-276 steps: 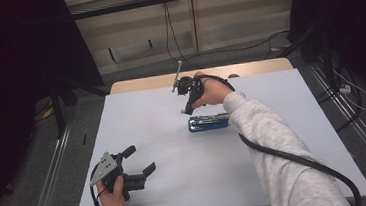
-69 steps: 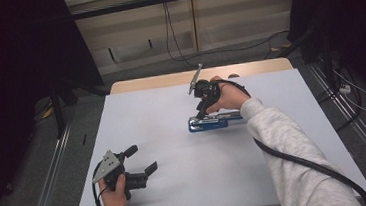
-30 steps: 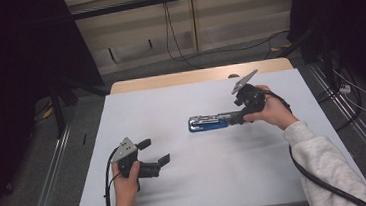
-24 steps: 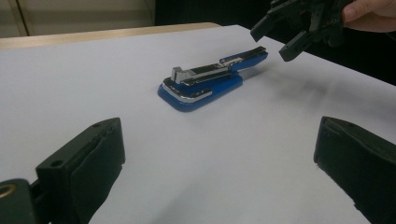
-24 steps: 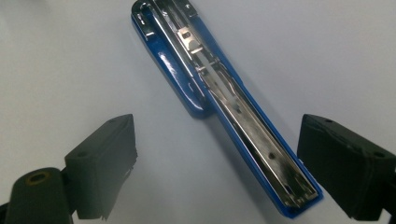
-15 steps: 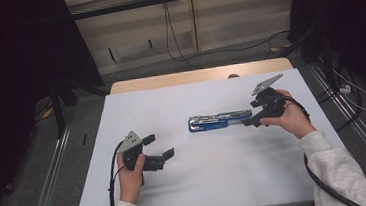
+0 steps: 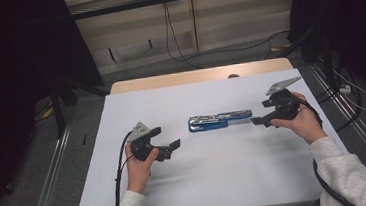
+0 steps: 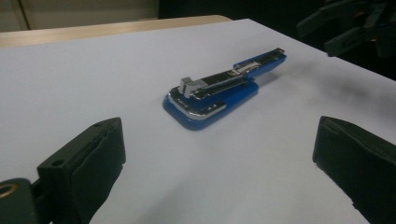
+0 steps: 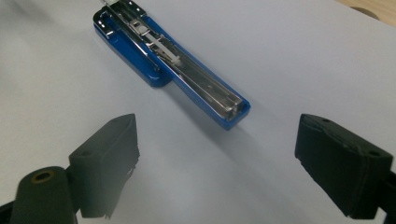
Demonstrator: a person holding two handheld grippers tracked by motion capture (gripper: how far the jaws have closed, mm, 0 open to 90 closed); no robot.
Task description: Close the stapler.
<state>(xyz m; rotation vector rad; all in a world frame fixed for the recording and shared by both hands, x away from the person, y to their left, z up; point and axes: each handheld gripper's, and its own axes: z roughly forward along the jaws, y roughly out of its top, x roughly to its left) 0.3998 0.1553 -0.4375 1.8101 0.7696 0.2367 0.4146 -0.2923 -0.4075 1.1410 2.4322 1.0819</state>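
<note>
High view: blue stapler (image 7: 218,120) lies between both wide-open hand-held grippers, touching neither.

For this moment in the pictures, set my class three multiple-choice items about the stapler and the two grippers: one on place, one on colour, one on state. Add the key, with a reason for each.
1. Where does the stapler lie?
A. on the white table top, between the two grippers
B. in the left gripper's jaws
C. on the floor

2. What colour is the stapler's body?
A. red
B. blue
C. yellow

3. How do the jaws of the left gripper and the right gripper stand?
A. both shut on the stapler
B. one shut, one open
C. both open and empty

Key: 1 A, it rests flat on the table with a gripper at each end, apart from both. 2 B, blue shell around bare metal parts. 3 C, each gripper view shows wide-set jaws with nothing between them.
</note>
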